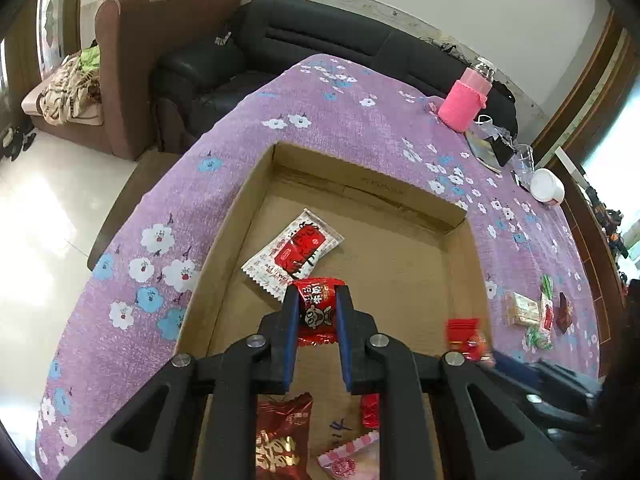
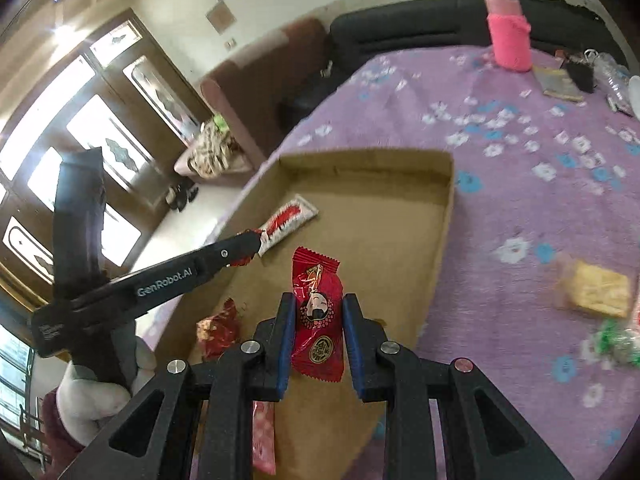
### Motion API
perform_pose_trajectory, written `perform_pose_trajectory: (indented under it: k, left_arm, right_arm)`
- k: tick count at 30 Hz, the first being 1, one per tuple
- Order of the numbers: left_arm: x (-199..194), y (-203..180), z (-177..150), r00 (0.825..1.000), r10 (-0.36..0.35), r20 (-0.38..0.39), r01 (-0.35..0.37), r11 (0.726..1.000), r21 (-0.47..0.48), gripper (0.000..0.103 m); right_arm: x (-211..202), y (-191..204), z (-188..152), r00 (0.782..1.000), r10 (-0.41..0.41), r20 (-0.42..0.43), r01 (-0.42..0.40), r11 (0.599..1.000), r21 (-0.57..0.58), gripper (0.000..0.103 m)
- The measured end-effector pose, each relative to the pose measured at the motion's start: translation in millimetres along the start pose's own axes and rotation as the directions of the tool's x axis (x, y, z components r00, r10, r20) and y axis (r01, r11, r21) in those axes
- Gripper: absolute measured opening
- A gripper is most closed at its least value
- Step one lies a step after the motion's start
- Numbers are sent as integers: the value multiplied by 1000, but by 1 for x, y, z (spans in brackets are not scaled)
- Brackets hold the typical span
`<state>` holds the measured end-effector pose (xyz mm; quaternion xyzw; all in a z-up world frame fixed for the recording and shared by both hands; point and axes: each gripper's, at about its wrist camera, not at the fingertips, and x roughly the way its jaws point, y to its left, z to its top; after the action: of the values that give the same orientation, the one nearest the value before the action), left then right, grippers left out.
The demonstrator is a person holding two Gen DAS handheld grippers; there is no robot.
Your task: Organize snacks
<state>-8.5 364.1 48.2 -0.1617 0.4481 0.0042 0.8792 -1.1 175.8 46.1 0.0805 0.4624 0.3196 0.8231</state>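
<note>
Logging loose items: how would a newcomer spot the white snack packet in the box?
Find the shallow cardboard box on the purple flowered tablecloth. The white packet lies flat near its far end. It alone is white with a red centre; the neighbouring wrappers are red or pink.

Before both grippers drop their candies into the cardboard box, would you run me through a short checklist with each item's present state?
1. Left gripper clamps its red candy: ok.
2. Right gripper clamps its red candy with the face print: ok.
3. Both candies above the cardboard box: ok.
4. Bare box floor to drop onto, away from the white and red packet: ok.
5. Grippers apart from each other: ok.
6. Height above the box floor: cannot tell.
</note>
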Motion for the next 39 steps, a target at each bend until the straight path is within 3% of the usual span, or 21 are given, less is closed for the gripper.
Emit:
perform_pose_trajectory:
  k: [2,4,6,13,17,21,22,25,28,30,33,34,35,36,38,39]
  left_arm:
    - [-3,4,-1,1000,-17,10,17,1000,-15,20]
    - [-7,8,-1,999,-47,16,48,998,-38,32]
    - [-12,11,-2,998,-66,24,67,996,-62,55]
    - [-55,2,-10,991,-81,102,87,995,-52,56]
    - [-97,-16,-18,977,-134,167,135,991,7,65]
    - [-145,-30,-28,953,-210,217,196,977,85,65]
    - [-157,-32,-30,947,-224,229,205,973,105,65]
    - [-198,-33,-33,931,-239,275,198,965,170,67]
    - [-233,-44,-13,943,-115,311,34,967,253,69]
    - [-253,-51,5,934,-39,356,-68,957,283,69]
    - [-286,-64,39,873,123,471,-287,911,296,70]
    - [-295,-69,50,834,195,516,-380,881,282,70]
    - [-303,-73,63,785,277,554,-480,837,261,70]
    - [-307,-76,72,752,330,571,-541,804,248,70]
    - [-314,-83,92,640,456,618,-693,691,208,70]
    - [-316,-87,97,581,497,645,-748,638,183,72]
  right_arm:
    - [9,-1,-2,1000,-13,-6,13,1000,1,28]
    - [12,0,-4,1000,-14,-8,14,1000,9,28]
    - [14,-3,-3,1000,-1,-14,2,1000,21,31]
    - [-30,-10,3,998,3,68,-5,1000,29,33]
    - [-84,-23,-4,992,-11,127,4,999,51,33]
    - [-147,-41,-16,974,-124,189,117,992,48,49]
    - [-163,-46,-19,968,-149,201,141,989,53,48]
    - [-233,-59,-26,932,-256,255,243,966,84,48]
    - [-307,-50,-19,869,-371,328,365,927,81,48]
    - [-360,-32,-6,789,-474,390,483,872,82,48]
    - [-427,-3,18,689,-541,482,579,811,82,48]
    - [-445,6,26,659,-557,506,605,792,83,48]
    - [-473,21,38,605,-579,547,646,759,88,48]
    - [-494,32,49,576,-581,575,663,744,87,48]
    - [-527,48,67,543,-569,617,671,736,89,52]
    - [-546,57,77,519,-563,642,675,732,97,60]
